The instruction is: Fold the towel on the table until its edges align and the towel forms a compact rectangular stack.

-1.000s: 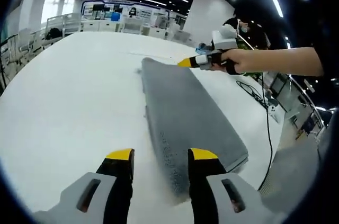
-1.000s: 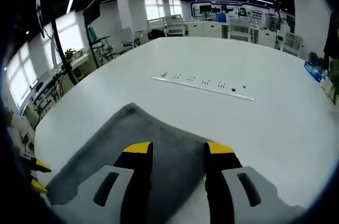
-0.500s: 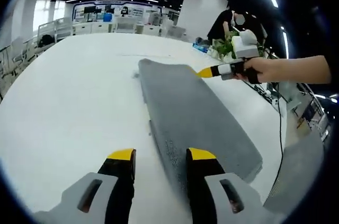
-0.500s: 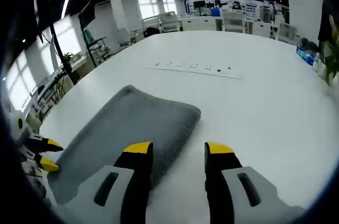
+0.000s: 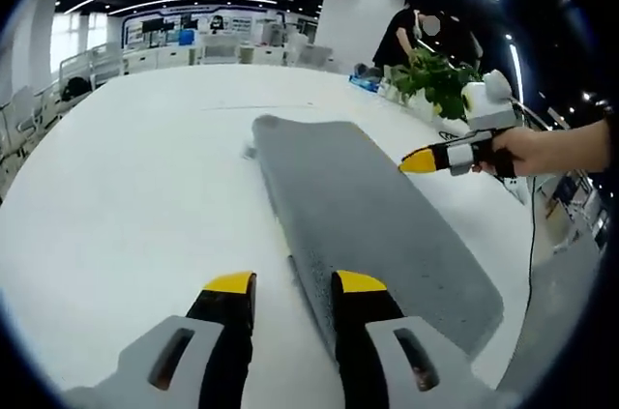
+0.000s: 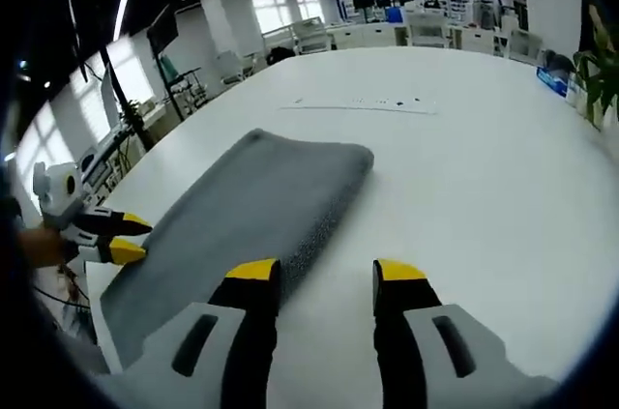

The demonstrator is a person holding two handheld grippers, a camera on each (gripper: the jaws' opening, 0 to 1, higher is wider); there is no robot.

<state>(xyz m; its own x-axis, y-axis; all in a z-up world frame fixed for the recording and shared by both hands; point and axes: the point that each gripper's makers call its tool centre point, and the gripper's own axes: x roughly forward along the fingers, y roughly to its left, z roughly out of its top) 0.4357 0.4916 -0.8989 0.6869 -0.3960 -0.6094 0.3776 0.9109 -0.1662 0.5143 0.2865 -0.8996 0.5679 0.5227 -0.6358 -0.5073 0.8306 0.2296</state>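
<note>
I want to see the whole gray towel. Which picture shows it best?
The left gripper view: the towel stretches out nearly whole on the table. In the right gripper view its near end hides behind the tongs.

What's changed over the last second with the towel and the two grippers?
The right gripper has pulled back off the far end of the towel and now hangs beside its long edge, fingers open and empty. The left gripper remains open near the towel's near end. The towel lies folded in a long strip, unmoved.

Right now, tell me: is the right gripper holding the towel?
No. The right gripper is open over bare table, beside the grey towel.
</note>
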